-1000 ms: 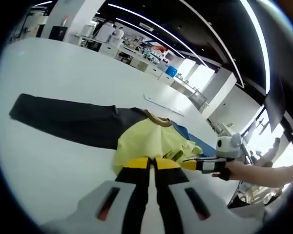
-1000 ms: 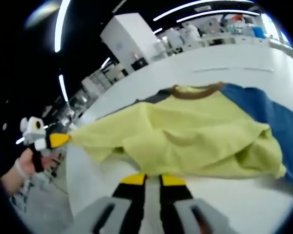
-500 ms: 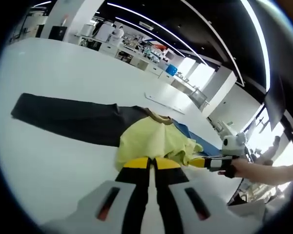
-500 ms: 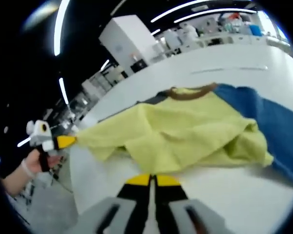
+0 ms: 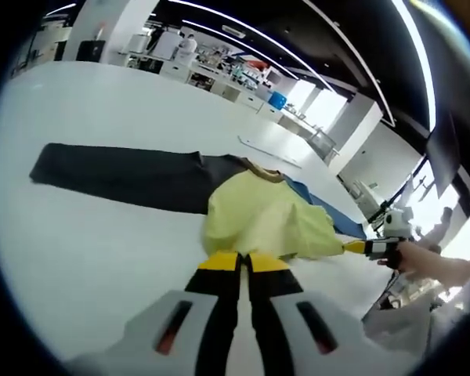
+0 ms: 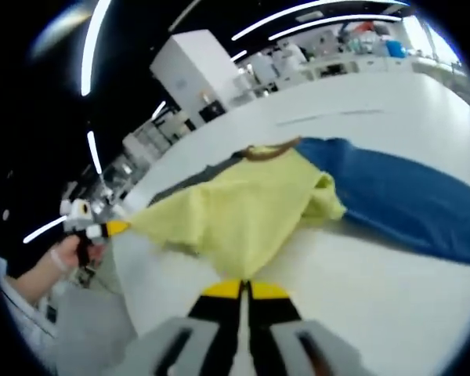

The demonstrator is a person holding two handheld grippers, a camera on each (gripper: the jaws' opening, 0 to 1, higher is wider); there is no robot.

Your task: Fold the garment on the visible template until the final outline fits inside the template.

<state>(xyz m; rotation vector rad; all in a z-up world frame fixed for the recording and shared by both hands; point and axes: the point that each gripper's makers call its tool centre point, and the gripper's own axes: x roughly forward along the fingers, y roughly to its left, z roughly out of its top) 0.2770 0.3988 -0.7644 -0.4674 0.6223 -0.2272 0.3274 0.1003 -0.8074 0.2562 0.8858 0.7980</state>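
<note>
The left gripper [image 5: 243, 262] has two black jaws capped with yellow tips, rising from a light grey body; each grey side carries a dark slot, the left one marked orange-red. The right gripper [image 6: 244, 291] looks the same: black jaws, yellow tips, grey housing. Seen from afar, each gripper shows a yellow nose and a white-and-black body. The person's hand [image 6: 66, 258] wears a pale band at the wrist.

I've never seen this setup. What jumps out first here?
A bright yellow shirt is stretched over a white table between two yellow-tipped claws, each shut on an edge. A dark sleeve trails off one side and a blue sleeve off the other.
</note>
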